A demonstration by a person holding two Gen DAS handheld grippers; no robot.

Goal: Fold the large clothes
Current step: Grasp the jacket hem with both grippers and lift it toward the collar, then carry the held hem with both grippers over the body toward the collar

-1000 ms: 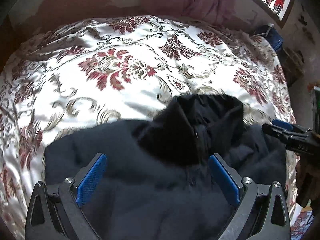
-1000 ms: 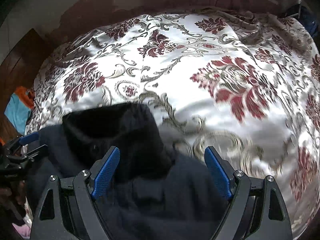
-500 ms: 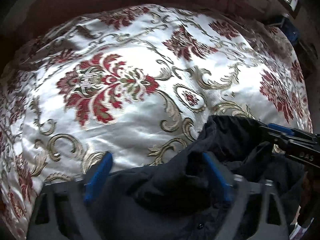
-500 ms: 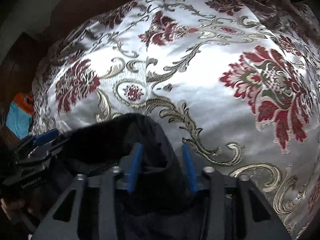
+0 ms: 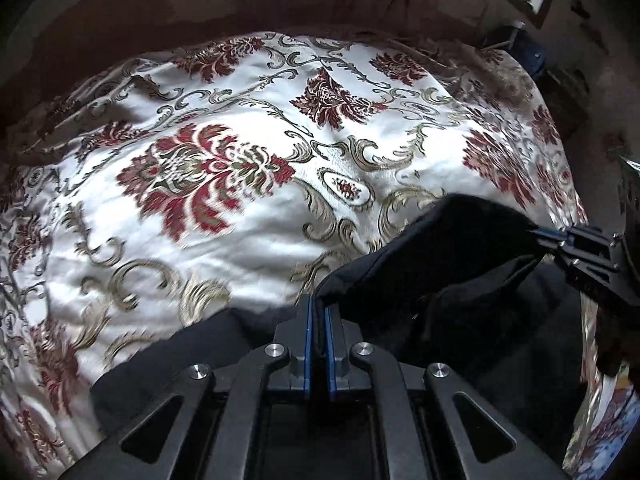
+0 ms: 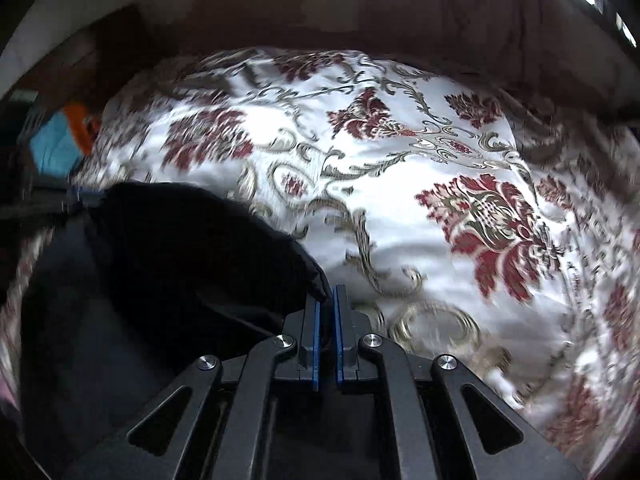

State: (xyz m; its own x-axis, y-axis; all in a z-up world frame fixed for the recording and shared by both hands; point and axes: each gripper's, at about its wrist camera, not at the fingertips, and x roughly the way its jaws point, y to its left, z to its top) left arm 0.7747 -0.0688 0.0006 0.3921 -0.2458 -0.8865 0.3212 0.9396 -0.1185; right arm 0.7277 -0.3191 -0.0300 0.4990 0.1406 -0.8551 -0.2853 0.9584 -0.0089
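My left gripper (image 5: 316, 312) has its blue pads pressed together on an edge of the dark garment (image 5: 440, 272). My right gripper (image 6: 327, 300) pinches the opposite end of the same edge, pads equally closed on cloth. The garment lies at the 6 o'clock side of the floral bedspread (image 5: 240, 220), its gripped edge lifted and spanning from one gripper toward the other; the bulk trails below, toward me.

Failure risks, as I judge them:
- Slip: each pinch appears to take only a thin margin of fabric. A sharp pull could strip it from the pads.
- Uneven fold: if one gripper travels ahead of the other, the edge skews and the layers misalign.
- Drag: the satin-looking bedspread may bunch and shift with the garment.
- Blur in the right wrist view suggests speed; fast motion raises all three risks.
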